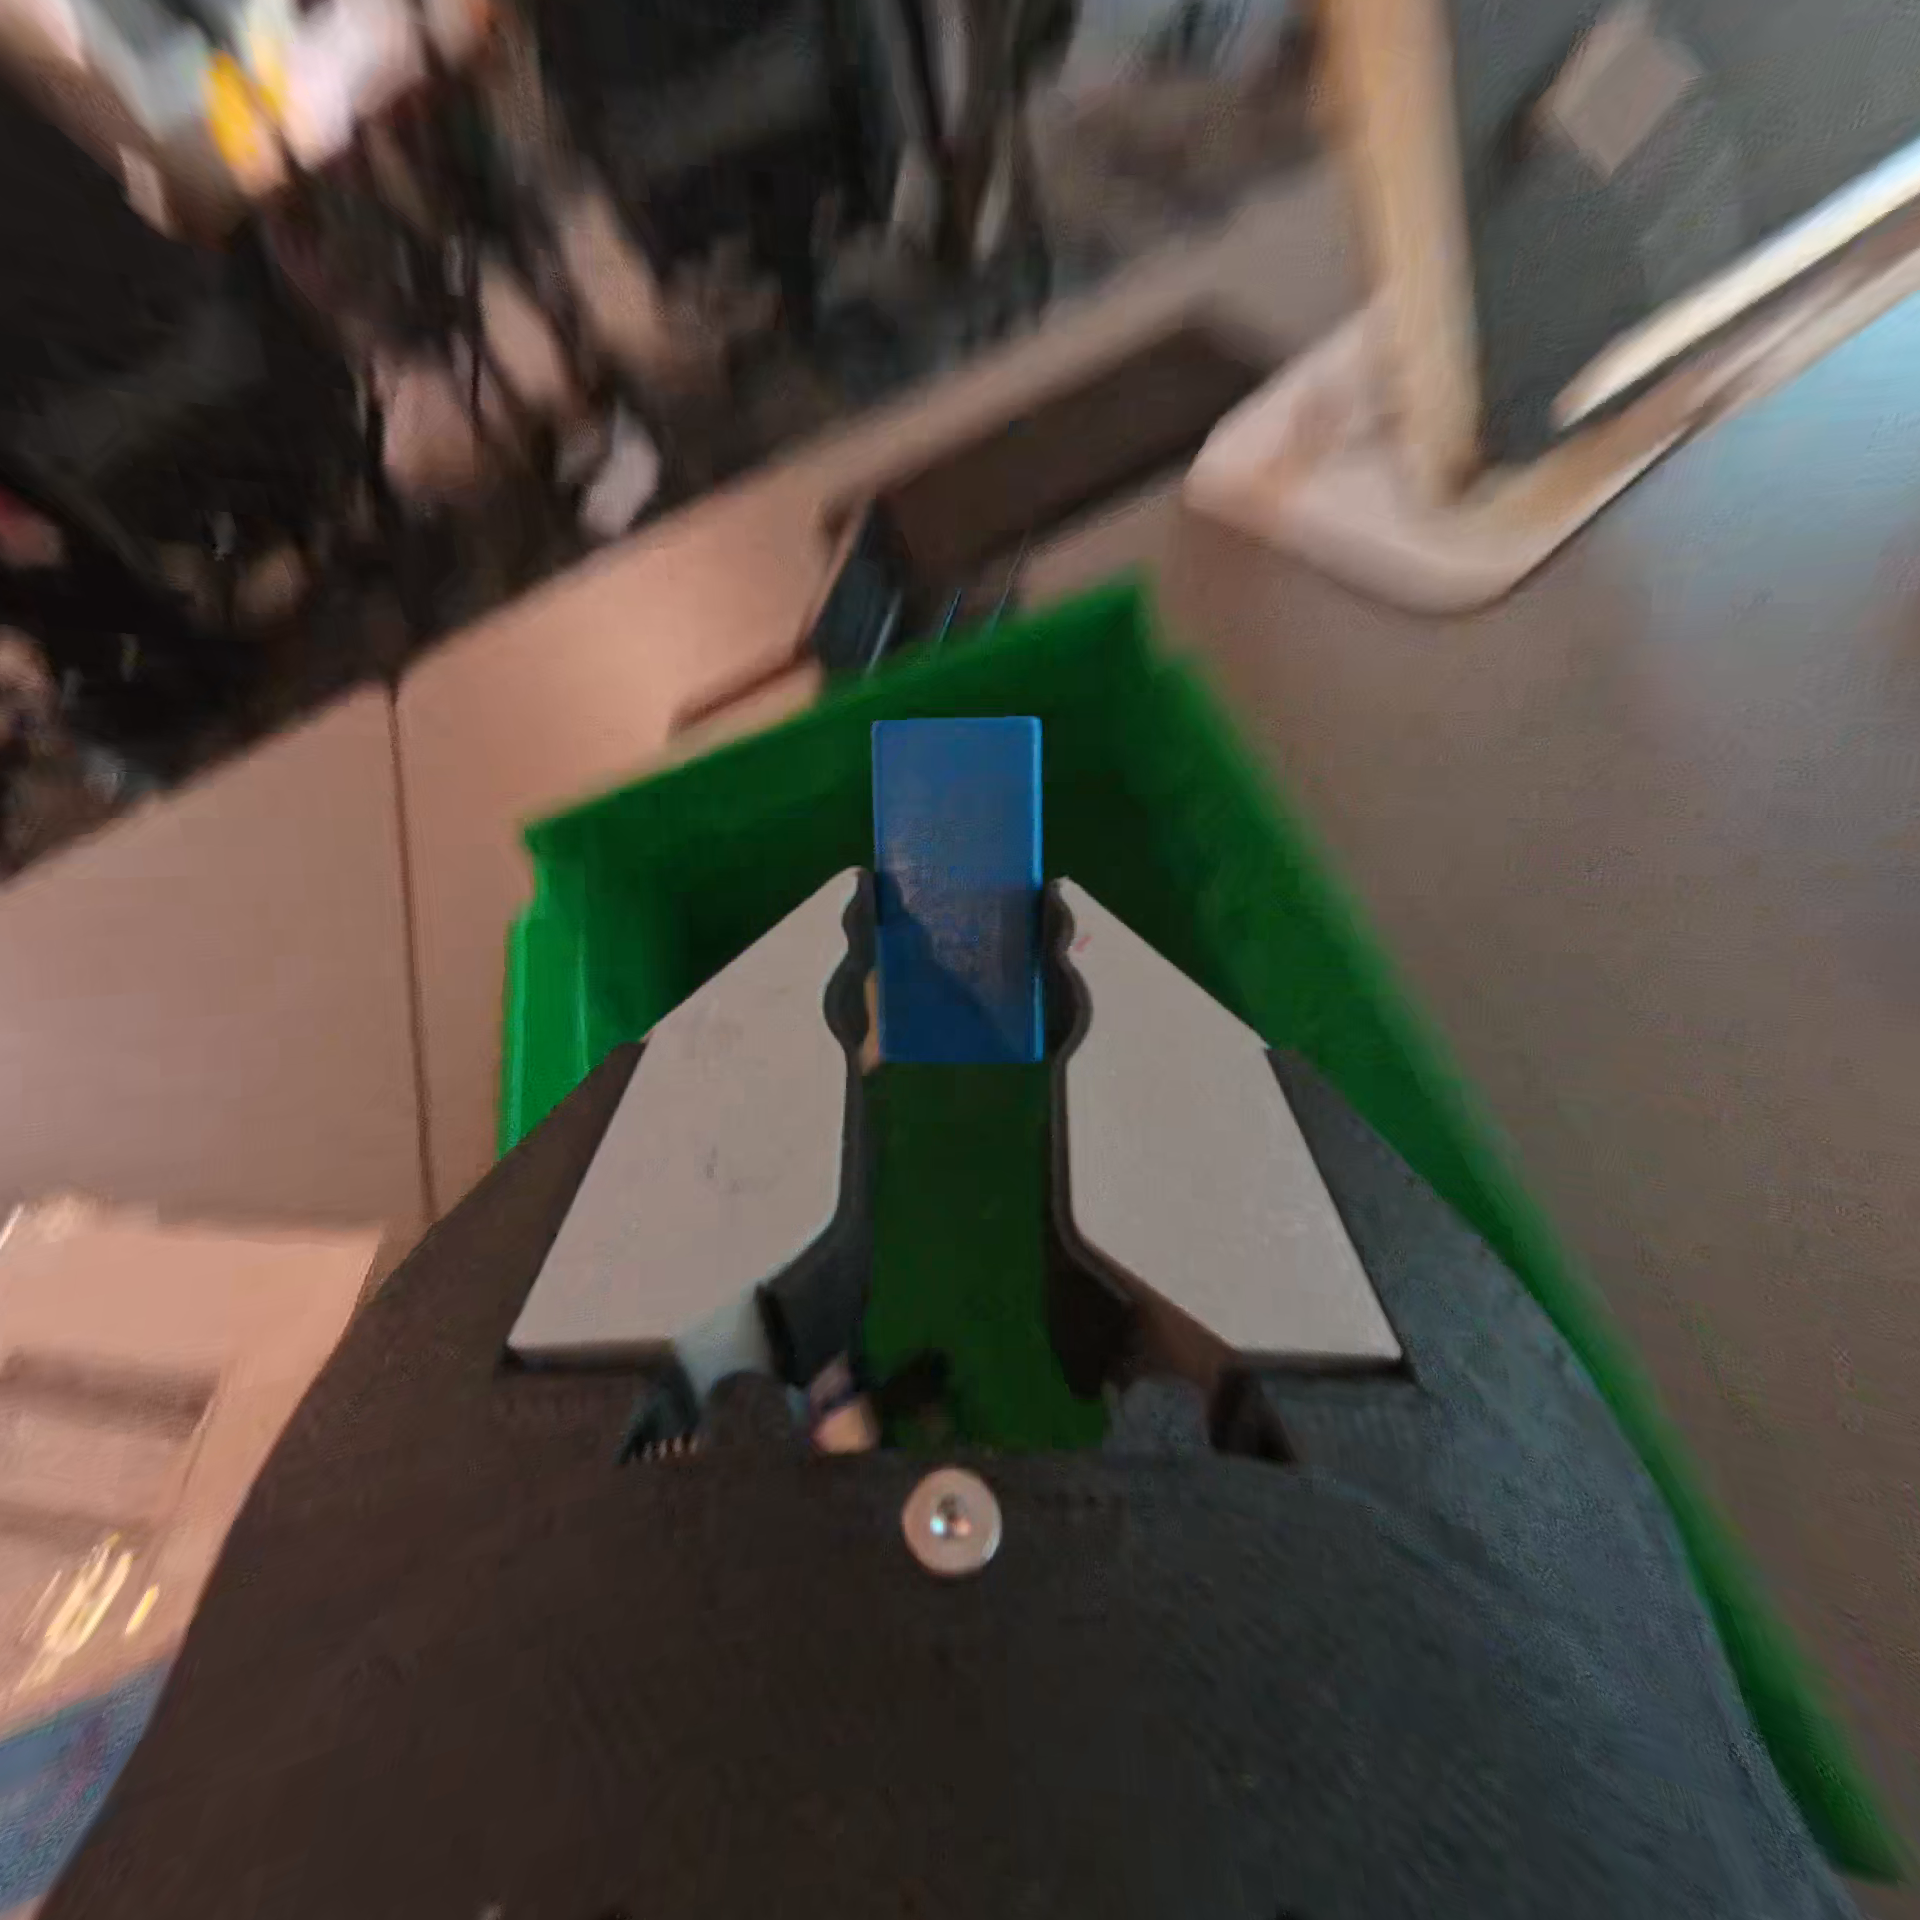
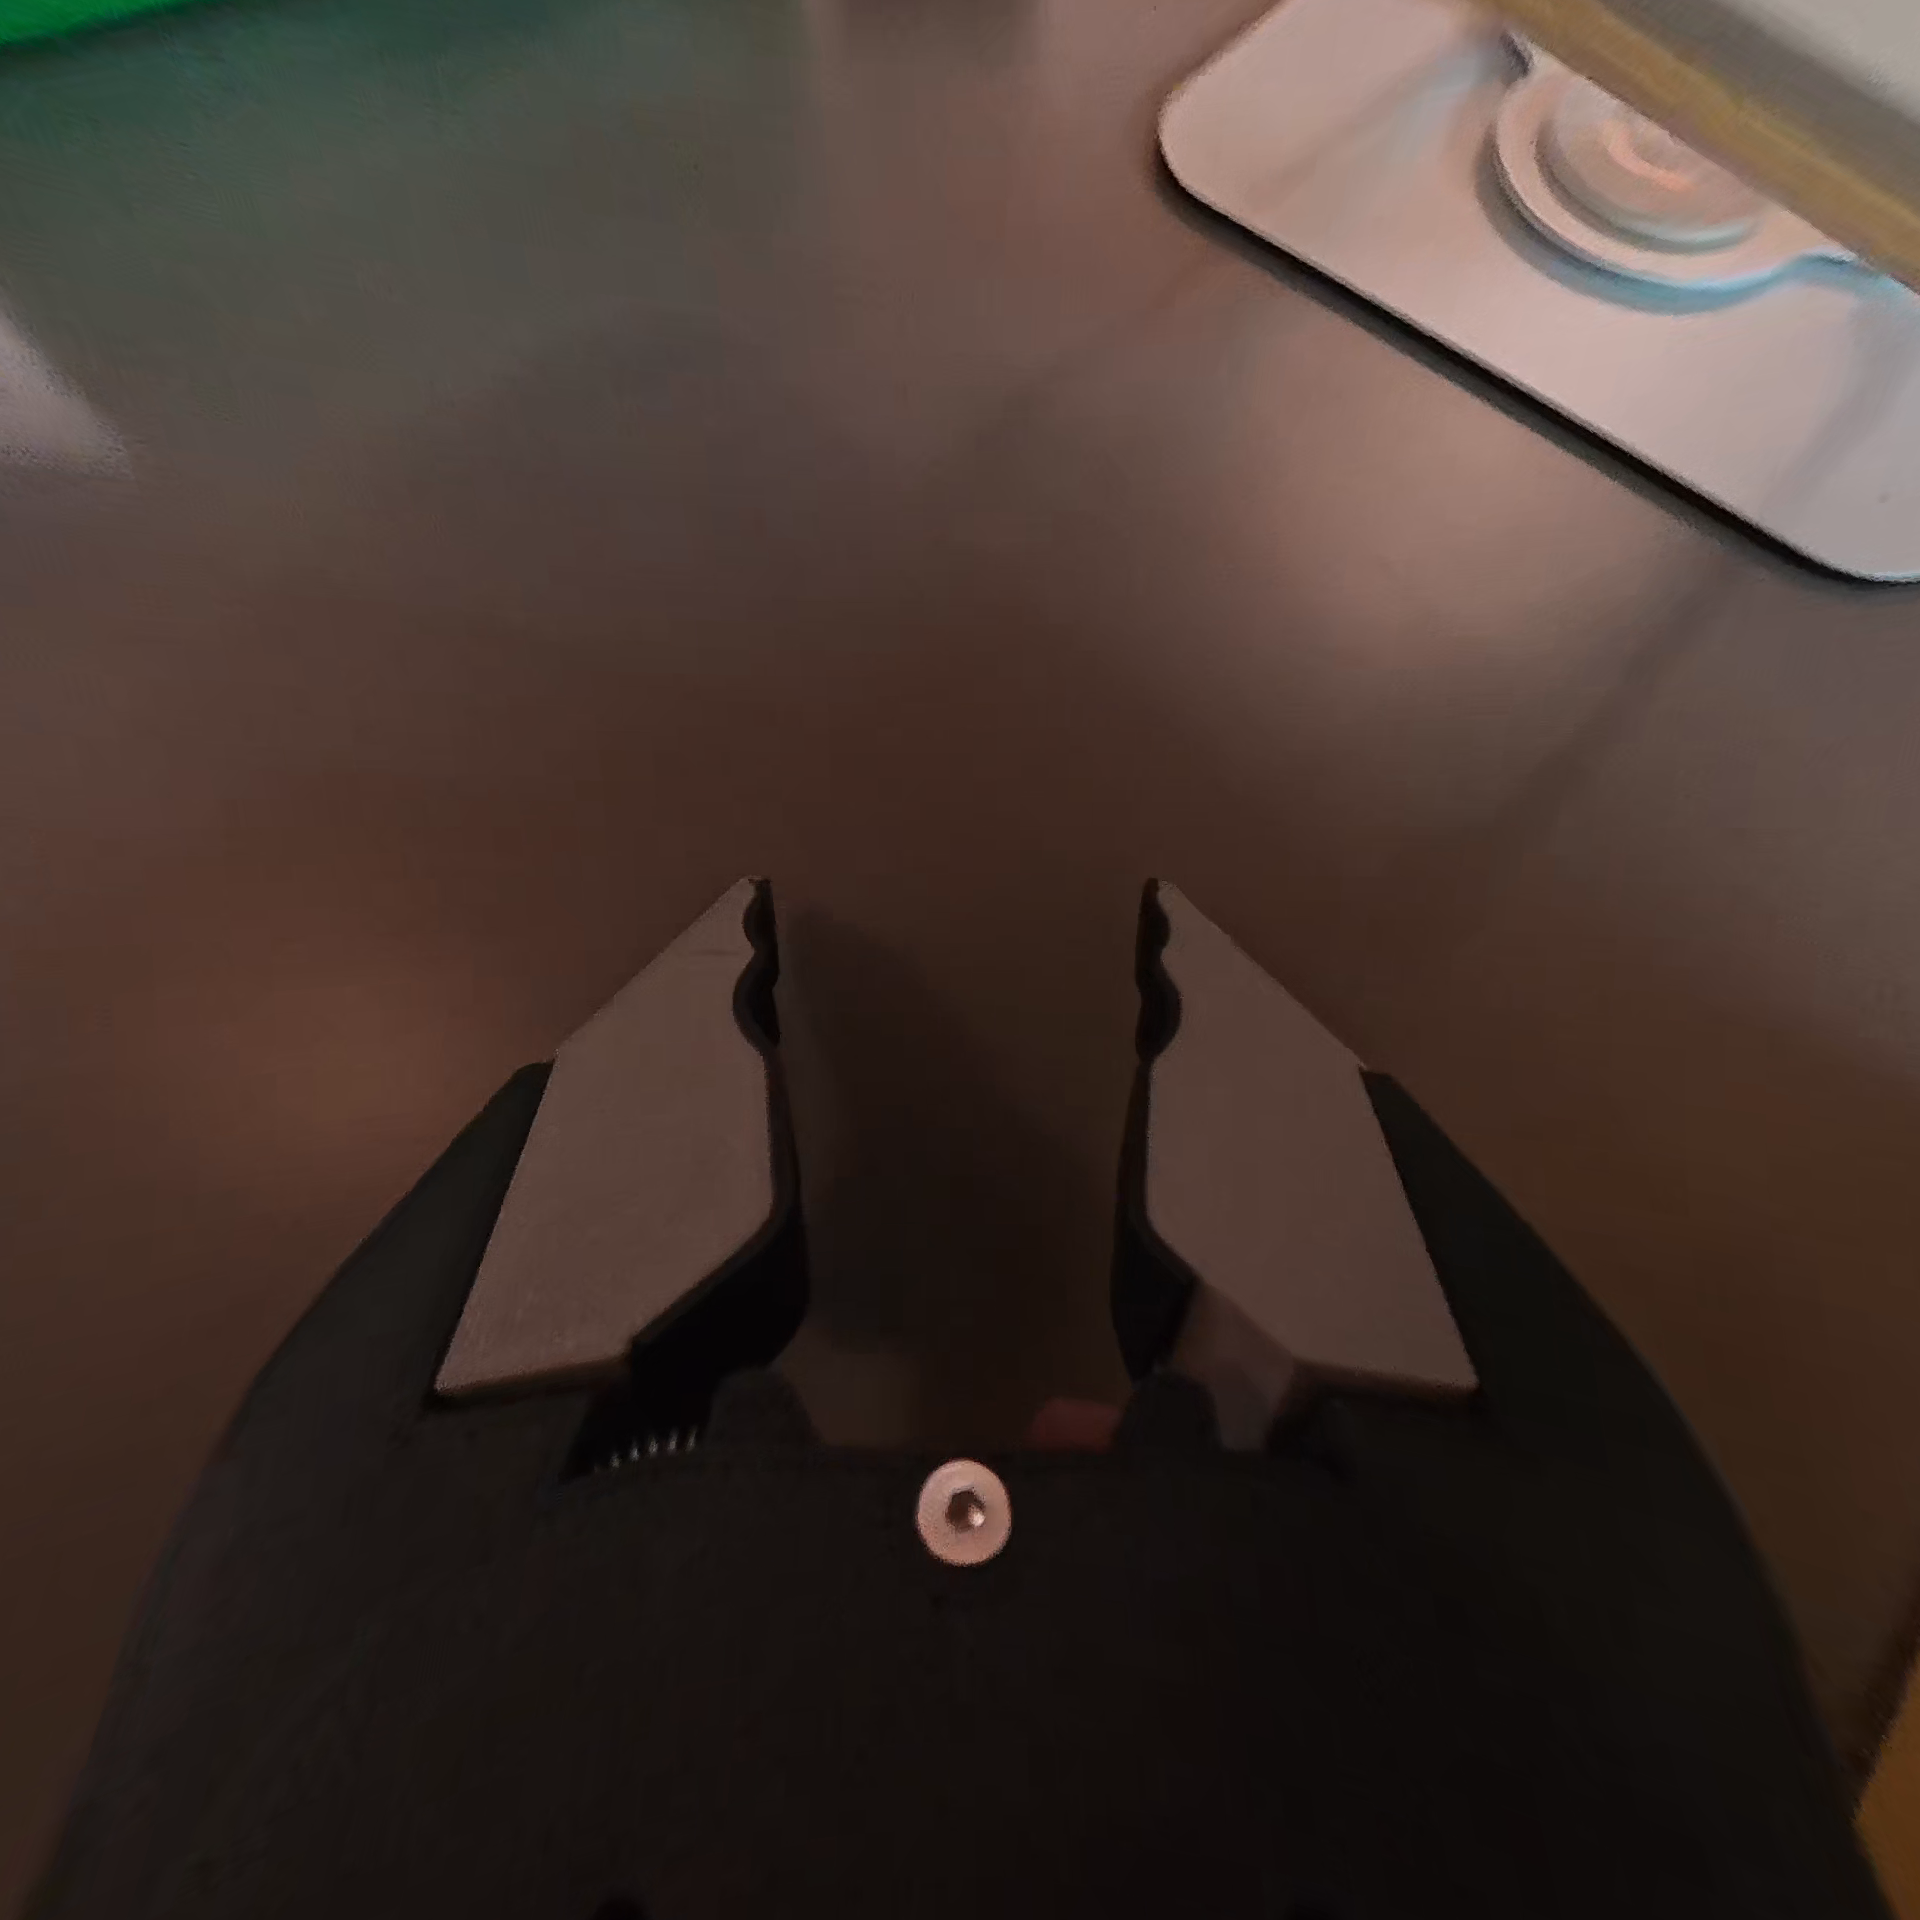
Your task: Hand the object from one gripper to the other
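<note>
left hand-held gripper (image 1: pixel 957 894) grips small blue plastic block (image 1: pixel 957 883) | right hand-held gripper (image 2: pixel 957 894) wide apart, empty | bring block's far end between right fingers, squeeze, then let go

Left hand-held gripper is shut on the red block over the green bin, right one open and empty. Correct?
One error: the block is blue, not red, as the left wrist view shows. The rest holds: the left hand-held gripper is shut on it over the green bin, and the right hand-held gripper is open and empty.
</note>
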Tool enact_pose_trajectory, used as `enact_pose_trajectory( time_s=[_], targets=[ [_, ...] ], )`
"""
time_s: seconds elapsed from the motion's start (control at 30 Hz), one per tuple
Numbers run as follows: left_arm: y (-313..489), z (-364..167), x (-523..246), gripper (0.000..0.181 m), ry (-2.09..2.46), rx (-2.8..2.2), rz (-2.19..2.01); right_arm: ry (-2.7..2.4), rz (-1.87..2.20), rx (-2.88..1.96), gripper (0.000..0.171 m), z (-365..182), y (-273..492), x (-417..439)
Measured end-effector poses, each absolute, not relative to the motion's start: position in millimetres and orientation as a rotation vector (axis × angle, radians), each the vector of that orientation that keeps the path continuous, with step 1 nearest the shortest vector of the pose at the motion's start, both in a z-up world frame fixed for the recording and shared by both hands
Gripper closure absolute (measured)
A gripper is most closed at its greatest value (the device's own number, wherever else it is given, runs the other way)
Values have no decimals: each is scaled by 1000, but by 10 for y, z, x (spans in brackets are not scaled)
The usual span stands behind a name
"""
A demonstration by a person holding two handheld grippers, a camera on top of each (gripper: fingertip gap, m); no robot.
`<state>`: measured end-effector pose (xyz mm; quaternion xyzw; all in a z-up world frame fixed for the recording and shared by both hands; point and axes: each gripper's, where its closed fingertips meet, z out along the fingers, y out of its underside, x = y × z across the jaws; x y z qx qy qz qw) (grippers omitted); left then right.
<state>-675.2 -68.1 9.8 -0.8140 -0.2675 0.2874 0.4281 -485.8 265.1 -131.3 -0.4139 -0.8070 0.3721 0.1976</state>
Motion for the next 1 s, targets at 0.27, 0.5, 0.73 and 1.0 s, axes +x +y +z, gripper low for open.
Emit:
enact_pose_trajectory(
  time_s=[0.27,0.5,0.73,1.0],
  targets=[
    [1174,877,-4823,152,-77,-1522,-186,-2102,1994,-813,119,-286,2200,-4441],
    [2192,54,-4490,152,-67,-1500,-601,-1900,2314,-799,118,72,2452,-4367],
    [2371,-249,-4469,152,-50,-1566,-493,-1975,2225,-903,121,-170,2368,-4576],
    [2355,-283,-4561,152,-91,-1558,-461,-2038,2175,-778,141,-181,2162,-4681]
  ],
)
